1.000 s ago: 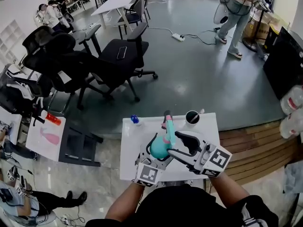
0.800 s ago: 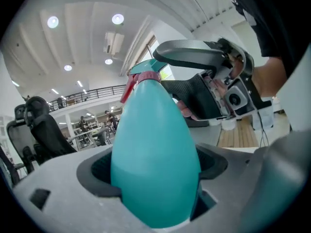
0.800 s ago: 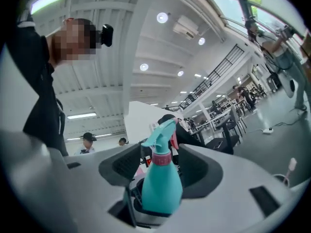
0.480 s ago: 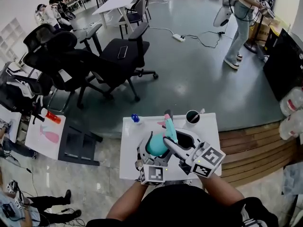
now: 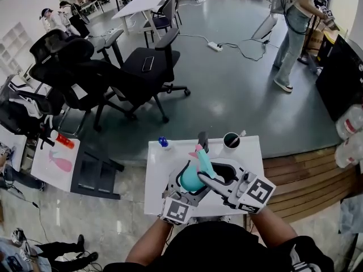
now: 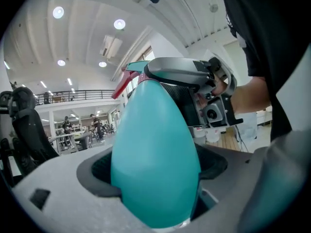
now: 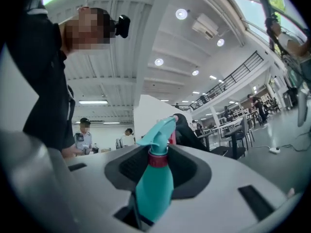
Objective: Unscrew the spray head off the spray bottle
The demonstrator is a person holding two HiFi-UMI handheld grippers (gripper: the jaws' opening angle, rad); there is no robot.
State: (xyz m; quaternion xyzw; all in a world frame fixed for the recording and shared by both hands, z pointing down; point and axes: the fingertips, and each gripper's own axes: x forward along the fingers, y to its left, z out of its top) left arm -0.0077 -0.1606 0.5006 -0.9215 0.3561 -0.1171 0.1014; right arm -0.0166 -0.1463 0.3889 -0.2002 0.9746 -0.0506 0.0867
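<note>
A teal spray bottle (image 5: 191, 179) with a teal spray head (image 5: 202, 153) and a red collar (image 7: 158, 159) is held tilted above the white table (image 5: 160, 169). My left gripper (image 5: 184, 183) is shut on the bottle's fat body (image 6: 155, 159), which fills the space between its jaws. My right gripper (image 5: 203, 176) reaches in from the right around the upper part of the bottle (image 7: 154, 188), just below the collar. Its jaws are closing, with the bottle between them and a little room still showing at either side. The nozzle points away from me.
On the table's far edge stand a black cup (image 5: 230, 141) and a small blue object (image 5: 163, 143). Office chairs (image 5: 142, 67) are on the grey floor beyond. A low side table (image 5: 54, 163) is at the left, a wooden platform (image 5: 295, 171) at the right. A person (image 5: 292, 27) walks far off.
My right gripper has swung in from the right onto the bottle's neck and its jaws have narrowed. The bottle has stayed in my left gripper. The far person walked rightward.
</note>
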